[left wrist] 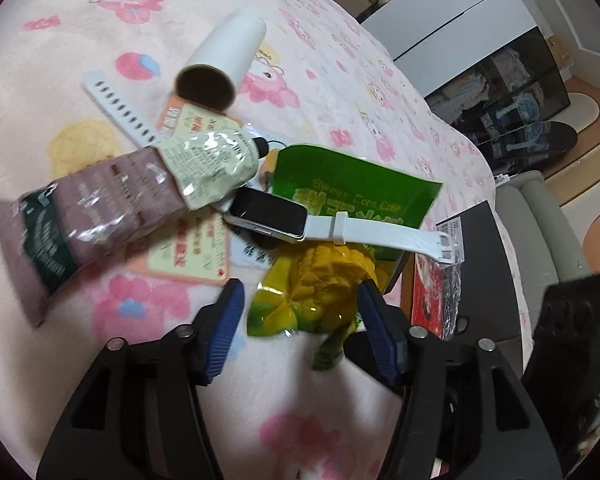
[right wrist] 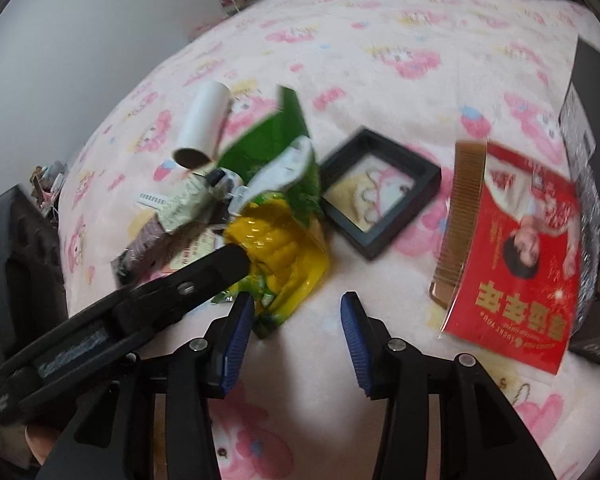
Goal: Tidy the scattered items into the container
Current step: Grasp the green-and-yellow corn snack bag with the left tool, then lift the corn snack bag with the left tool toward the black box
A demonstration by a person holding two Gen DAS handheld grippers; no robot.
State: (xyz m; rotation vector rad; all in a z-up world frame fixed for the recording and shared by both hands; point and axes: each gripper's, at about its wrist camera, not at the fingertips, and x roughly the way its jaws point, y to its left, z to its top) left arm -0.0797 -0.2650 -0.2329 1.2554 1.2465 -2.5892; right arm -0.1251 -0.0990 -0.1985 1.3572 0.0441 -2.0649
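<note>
A pile of items lies on the pink blanket. A green and yellow corn snack bag (left wrist: 320, 276) (right wrist: 280, 248) lies nearest my left gripper (left wrist: 300, 300), which is open with its fingers on either side of the bag's yellow end. A white smartwatch (left wrist: 268, 212) lies across the bag. A crumpled tube (left wrist: 120, 204), cards (left wrist: 188, 252) and a white paper cup (left wrist: 228, 60) (right wrist: 204, 124) lie beyond. My right gripper (right wrist: 298, 312) is open and empty just right of the bag. A black container (left wrist: 480, 248) sits at the right.
A black square frame (right wrist: 380, 192), a brown comb (right wrist: 460, 208) and a red packet (right wrist: 516, 256) lie on the blanket to the right. The left gripper's black arm (right wrist: 140, 304) crosses the right wrist view. A sofa and cabinets stand beyond the bed.
</note>
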